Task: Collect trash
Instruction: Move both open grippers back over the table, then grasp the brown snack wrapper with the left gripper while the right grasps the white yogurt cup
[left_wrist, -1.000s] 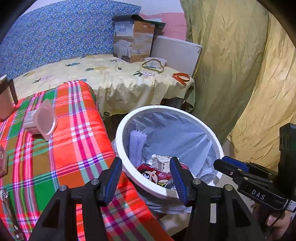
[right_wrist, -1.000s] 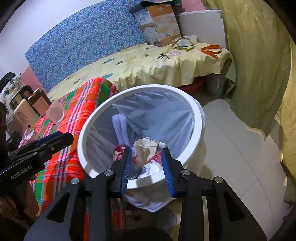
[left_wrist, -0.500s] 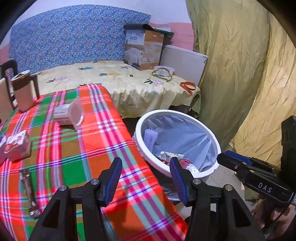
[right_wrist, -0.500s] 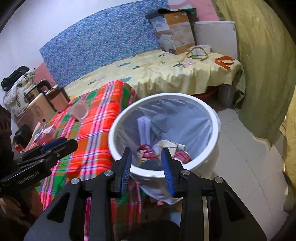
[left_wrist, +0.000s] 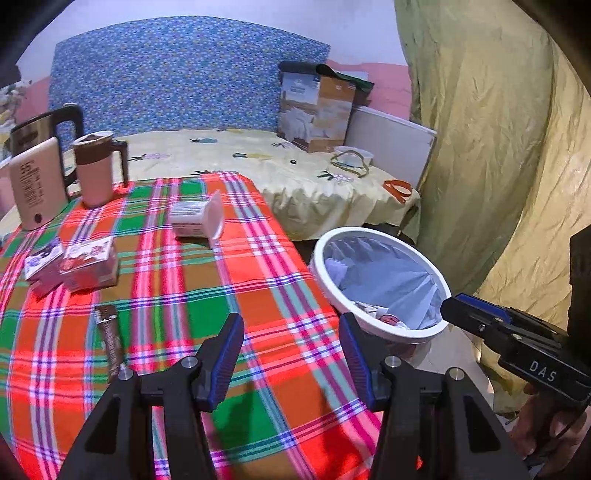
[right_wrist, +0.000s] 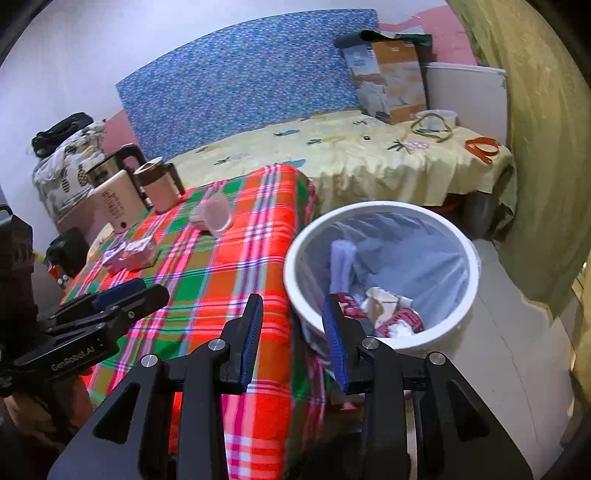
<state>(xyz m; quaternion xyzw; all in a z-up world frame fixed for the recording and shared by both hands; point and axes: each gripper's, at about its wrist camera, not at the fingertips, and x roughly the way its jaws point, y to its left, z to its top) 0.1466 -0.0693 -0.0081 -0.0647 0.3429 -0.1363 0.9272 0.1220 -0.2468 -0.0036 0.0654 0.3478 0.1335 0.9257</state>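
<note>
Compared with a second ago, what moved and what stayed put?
Both grippers, left gripper and right gripper, pulled back from over the trash bin toward the plaid table, open and empty throughout. Nothing was grabbed or released. The tipped cup, cartons and the bin's contents stayed put.

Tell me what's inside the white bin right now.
The white bin holds a blue liner, a red printed wrapper, crumpled white paper and a pale cloth. Anything beneath is covered.

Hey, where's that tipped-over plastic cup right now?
The plastic cup lies on its side on the plaid tablecloth, far half in the left wrist view, right of the brown-lidded mug and beyond the small cartons.
</note>
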